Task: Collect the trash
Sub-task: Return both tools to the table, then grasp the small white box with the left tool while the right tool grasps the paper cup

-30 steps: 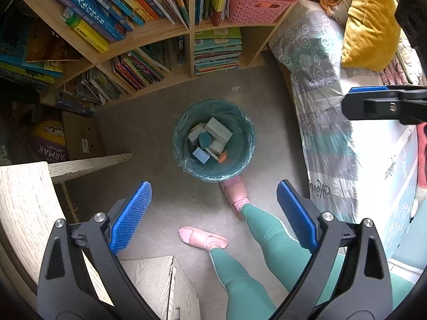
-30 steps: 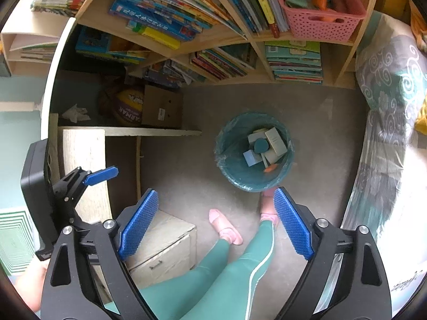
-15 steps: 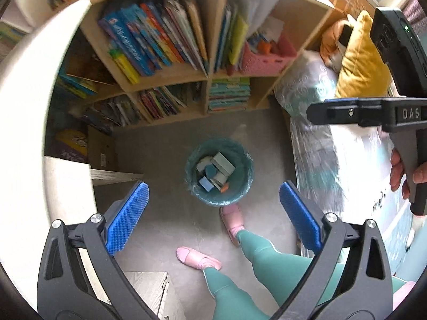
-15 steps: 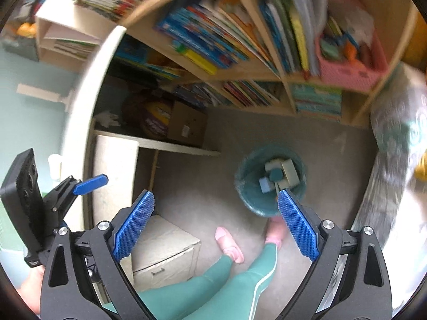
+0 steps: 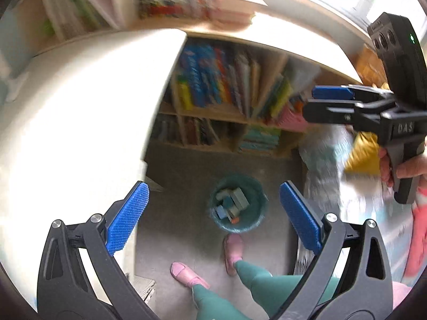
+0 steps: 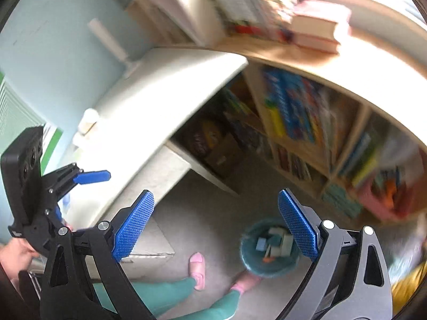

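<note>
The teal trash bin (image 5: 238, 203) stands on the grey floor (image 5: 186, 186) and serves as the landmark. Inside it lie several small boxes and scraps (image 5: 229, 204), grey-green, blue and 1 orange piece; any print on them is too small and blurred to read. In the right wrist view the same bin (image 6: 267, 250) shows partly behind a blue pad.

The left gripper (image 5: 213, 214) hangs high above the bin, its 2 blue ribbed pads spread wide with nothing between them; the bin sits in the gap, far below. The right gripper (image 6: 216, 224) also stands wide open and empty. Its jaws have just been opening a little further, with nothing between them. From the left wrist view the right gripper is seen side-on, above and to the right of the bin, held by a hand (image 5: 405, 165); raised letters "DAS" can be read on its black body.

Just in front of the bin stand 2 pink slippers (image 5: 233, 248), worn by a person in green trousers (image 5: 256, 280). Behind the bin is a wooden bookshelf (image 5: 226, 112) packed with colourful books, their titles smeared by blur. To the left of the bin a white tabletop (image 5: 80, 112) fills the view. To the right of the bin lies patterned bedding (image 5: 320, 165) with a yellow cushion (image 5: 363, 157).
</note>
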Available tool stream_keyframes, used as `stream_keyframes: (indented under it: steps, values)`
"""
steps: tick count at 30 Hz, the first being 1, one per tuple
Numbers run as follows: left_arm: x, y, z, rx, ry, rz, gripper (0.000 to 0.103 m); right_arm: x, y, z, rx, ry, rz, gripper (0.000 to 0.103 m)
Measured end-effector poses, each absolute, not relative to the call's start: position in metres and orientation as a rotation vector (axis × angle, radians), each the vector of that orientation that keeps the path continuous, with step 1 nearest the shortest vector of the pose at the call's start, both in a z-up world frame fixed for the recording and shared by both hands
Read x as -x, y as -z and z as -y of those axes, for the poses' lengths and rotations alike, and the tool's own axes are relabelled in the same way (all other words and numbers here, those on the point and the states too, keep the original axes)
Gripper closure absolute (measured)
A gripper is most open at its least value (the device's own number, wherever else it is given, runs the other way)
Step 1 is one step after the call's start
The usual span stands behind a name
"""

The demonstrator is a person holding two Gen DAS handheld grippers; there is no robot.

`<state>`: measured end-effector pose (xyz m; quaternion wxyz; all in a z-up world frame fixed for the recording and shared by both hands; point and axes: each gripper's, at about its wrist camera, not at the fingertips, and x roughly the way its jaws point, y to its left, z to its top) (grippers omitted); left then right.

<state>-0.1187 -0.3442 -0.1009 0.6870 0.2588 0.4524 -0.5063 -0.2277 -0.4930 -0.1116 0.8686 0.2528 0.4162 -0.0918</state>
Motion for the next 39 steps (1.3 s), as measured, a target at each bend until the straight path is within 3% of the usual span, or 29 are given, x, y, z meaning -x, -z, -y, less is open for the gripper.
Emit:
stream_keyframes:
  steps: [9,23,39]
  values:
    - [0.066,0.071,0.279,-0.422,0.844,-0.91,0.007,0.139,0.072,0.453,-0.411,-0.054,-0.807,0.01]
    - [-0.048,0.066,0.165,-0.289,0.555,-0.917,0.007,-0.033,0.061,0.344,-0.27,-0.338,-0.848,0.01]
    - [-0.194,0.104,0.039,-0.16,0.305,-0.982,0.007,-0.203,0.096,0.244,-0.162,-0.55,-0.976,0.01]
